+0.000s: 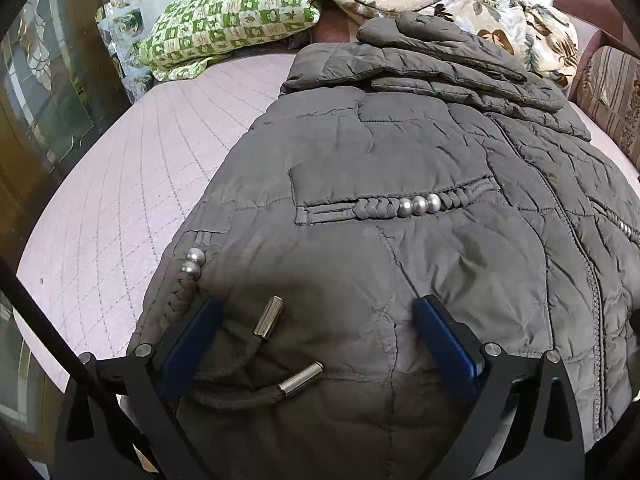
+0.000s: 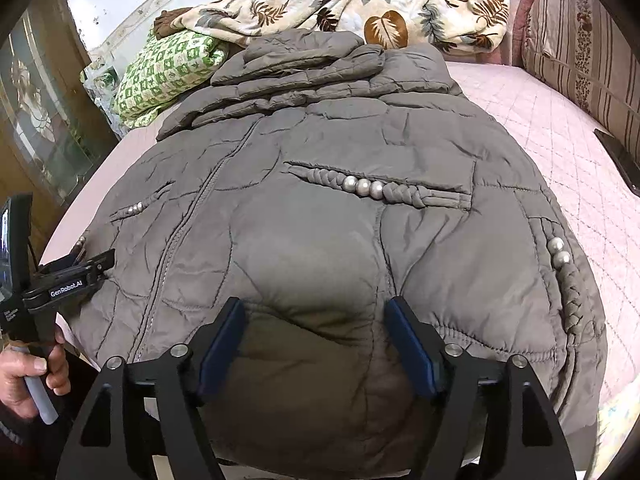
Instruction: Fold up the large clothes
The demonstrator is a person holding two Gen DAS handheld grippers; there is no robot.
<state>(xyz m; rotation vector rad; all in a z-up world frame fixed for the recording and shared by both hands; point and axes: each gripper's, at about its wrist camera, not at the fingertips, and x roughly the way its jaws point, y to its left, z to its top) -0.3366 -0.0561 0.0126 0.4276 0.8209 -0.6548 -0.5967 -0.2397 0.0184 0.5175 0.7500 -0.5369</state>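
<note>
Grey quilted jacket [image 1: 400, 184] covers the bed's [image 1: 120, 184] near edge. Left gripper [image 1: 316, 312] and right gripper [image 2: 316, 312] gape, holding nothing. Slippery padding could escape a shallow pinch.

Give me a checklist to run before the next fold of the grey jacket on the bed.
1. Left tongs open, pads clear of fabric: ok, the hem lies between them unpinched.
2. Right tongs open: ok, set over the hem, fabric between them unpinched.
3. Grey quilted puffer jacket lying flat, front up: ok.
4. Sleeves folded in across the collar end: ok.
5. Metal-tipped drawcords tucked away: not ok, they lie loose on the hem between the left tongs.
6. Pink quilted bedspread room beyond the jacket: cannot tell, the leaf-print blanket and green checked pillow crowd the far end.
</note>
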